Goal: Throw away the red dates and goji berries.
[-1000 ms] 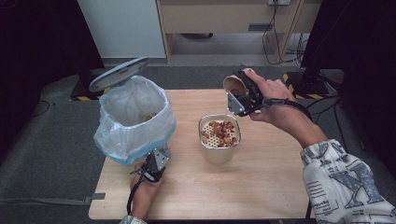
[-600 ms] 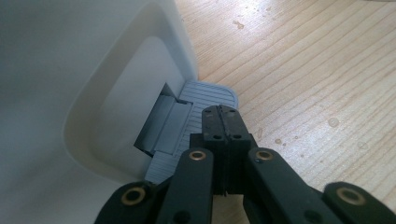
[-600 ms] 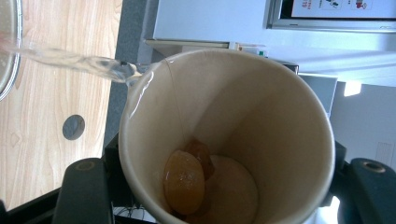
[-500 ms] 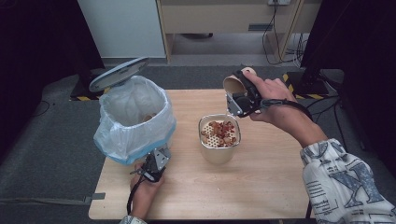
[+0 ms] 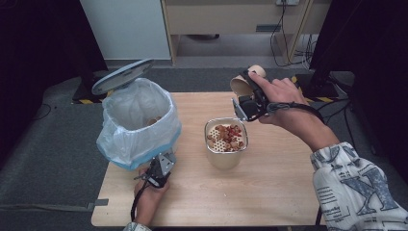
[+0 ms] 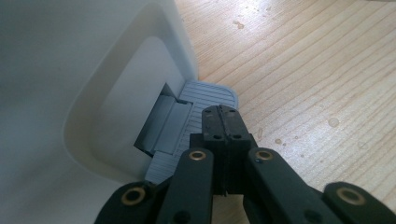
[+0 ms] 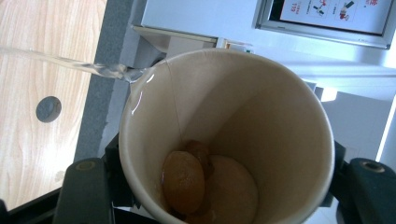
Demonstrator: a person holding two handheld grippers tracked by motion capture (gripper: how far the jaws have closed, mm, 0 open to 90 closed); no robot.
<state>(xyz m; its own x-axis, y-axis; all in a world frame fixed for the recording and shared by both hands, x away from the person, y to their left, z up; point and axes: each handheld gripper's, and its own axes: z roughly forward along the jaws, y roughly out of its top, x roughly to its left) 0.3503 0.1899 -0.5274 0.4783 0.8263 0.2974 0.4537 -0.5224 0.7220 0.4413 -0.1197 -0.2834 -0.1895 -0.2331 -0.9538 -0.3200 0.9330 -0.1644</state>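
The right gripper (image 5: 246, 98) squeezes a paper cup (image 5: 242, 83) between its two jaws and holds it up in the air, tipped on its side, just behind the metal strainer pot (image 5: 226, 144). It is tipped so the water can run out: in the right gripper view a thin stream of water (image 7: 70, 64) leaves the rim of the cup, while some brown food bits (image 7: 184, 179) stay at the bottom. The strainer pot stands in the middle of the table (image 5: 269, 202), and its holey top already has red and brown scraps (image 5: 226, 134) on it, so I think it is there to catch the bits and let the water fall through. The left gripper (image 6: 220, 122) has its jaws pressed flat together with nothing between them, and its tip rests on the grey foot pedal (image 6: 205, 95) of the white trash bin (image 5: 137, 122). Pushing the pedal down is likely what keeps the lid (image 5: 122, 76) up, so the bin with its plastic bag stays open for the scraps. The bin stands at the left side of the table, well apart from the cup. The strainer pot sits between them, so the cup would have to go over it to reach the bin.
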